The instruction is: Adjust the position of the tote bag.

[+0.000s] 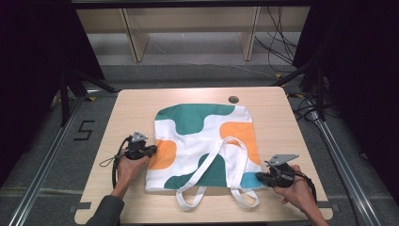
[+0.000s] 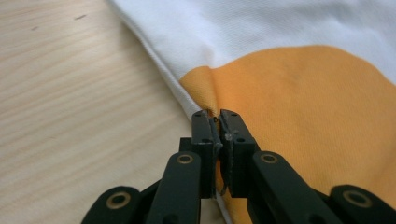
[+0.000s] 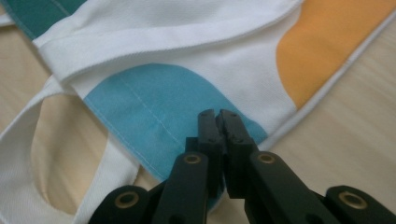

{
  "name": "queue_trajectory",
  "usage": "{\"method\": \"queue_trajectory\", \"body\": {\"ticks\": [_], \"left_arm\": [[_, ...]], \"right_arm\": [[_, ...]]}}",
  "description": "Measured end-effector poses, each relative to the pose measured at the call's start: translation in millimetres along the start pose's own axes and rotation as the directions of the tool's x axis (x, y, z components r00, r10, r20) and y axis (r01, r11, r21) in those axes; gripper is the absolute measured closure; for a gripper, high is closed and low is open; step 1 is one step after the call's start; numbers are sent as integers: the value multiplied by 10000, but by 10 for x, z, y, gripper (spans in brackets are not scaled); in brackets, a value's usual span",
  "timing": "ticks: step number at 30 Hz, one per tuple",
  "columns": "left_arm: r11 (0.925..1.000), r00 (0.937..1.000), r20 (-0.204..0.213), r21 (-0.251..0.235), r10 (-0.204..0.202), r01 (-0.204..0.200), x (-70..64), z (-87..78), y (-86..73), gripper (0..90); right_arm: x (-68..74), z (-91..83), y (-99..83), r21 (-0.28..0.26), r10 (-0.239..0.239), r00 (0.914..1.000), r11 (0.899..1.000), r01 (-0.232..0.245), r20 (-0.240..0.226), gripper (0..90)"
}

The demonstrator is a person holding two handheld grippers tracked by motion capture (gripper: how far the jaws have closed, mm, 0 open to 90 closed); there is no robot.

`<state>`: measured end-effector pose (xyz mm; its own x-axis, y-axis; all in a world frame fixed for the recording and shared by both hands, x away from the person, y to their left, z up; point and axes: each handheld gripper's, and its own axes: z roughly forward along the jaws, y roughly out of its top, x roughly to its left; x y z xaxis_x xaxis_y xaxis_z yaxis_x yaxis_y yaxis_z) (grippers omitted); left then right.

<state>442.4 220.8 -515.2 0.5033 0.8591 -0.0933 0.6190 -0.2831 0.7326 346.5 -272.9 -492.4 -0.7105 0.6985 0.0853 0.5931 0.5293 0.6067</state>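
A white tote bag with green, orange and blue patches lies flat on the wooden table, its two white handles trailing toward the near edge. My left gripper is at the bag's left edge. In the left gripper view it is shut on the hem of the orange patch, and the cloth puckers at the tips. My right gripper is at the near right corner. There it is shut over the blue patch, beside a handle.
A dark round grommet sits in the table just beyond the bag's far edge. Bare wood surrounds the bag on all sides. Black frame rails and cables stand beyond the table's far corners.
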Motion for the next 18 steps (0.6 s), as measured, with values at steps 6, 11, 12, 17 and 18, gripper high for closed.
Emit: {"method": "queue_trajectory", "body": {"ticks": [6, 11, 12, 17, 18], "left_arm": [[9988, 9995, -236, -460, -204, 193, -67, -157, 36, 732], [9977, 9973, 601, -555, 426, -393, -327, -449, -16, 541], [9986, 9945, 995, -456, 314, -270, -376, -503, -42, 517], [9963, 9842, 1587, -458, 791, -727, -603, -749, -203, 397], [9963, 9830, 1668, -516, 770, -693, -634, -764, -237, 391]], "right_arm": [[178, 18, 7, -845, -580, 9982, 9948, 565, -157, 667], [376, -87, 95, -1093, -1546, 9874, 9826, 1502, -328, 456], [416, -77, 96, -944, -1664, 9855, 9821, 1628, -322, 434], [530, 19, 58, -263, -2404, 9707, 9703, 2403, 7, 405], [528, 46, 54, -157, -2670, 9633, 9634, 2675, 267, 410]]}}
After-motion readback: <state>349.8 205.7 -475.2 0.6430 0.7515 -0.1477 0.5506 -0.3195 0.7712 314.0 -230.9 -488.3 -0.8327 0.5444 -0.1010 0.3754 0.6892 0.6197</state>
